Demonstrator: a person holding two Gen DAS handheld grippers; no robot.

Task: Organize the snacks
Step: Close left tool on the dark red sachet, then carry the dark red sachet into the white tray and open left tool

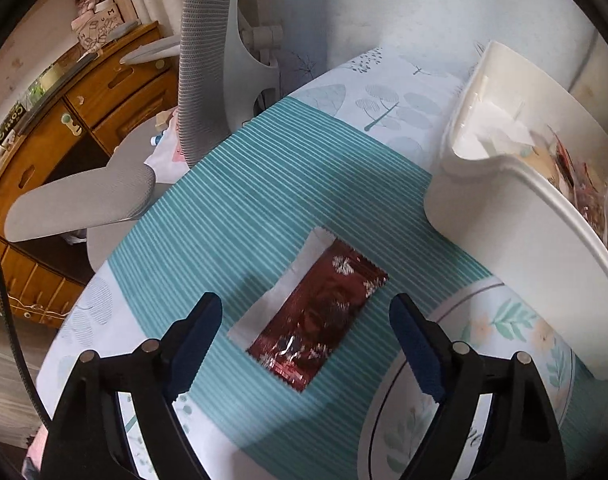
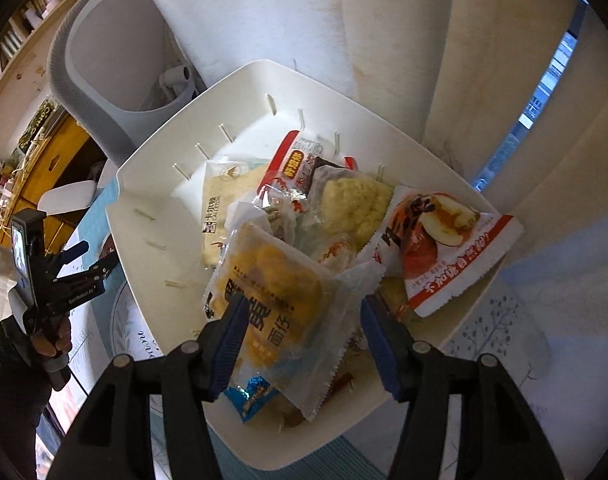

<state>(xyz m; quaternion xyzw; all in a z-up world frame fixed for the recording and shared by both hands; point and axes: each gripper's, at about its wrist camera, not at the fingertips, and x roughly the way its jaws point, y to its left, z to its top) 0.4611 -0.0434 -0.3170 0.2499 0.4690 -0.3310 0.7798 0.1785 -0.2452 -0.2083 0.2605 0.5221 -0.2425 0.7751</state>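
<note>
Striped teal matting [image 1: 239,200] covers the table, and a dark red snack packet [image 1: 324,312] lies flat on it at lower centre of the left wrist view, between the spread jaws of the left gripper [image 1: 306,344], which do not touch it. A white basket [image 1: 504,232] sits to the upper right. Good practice: lower squarely, pinch across the packet's narrow width, then lift clear of the rim. Over the basket, the right gripper [image 2: 301,340] stands open around a yellow cake packet [image 2: 279,304], not clamping it.
</note>
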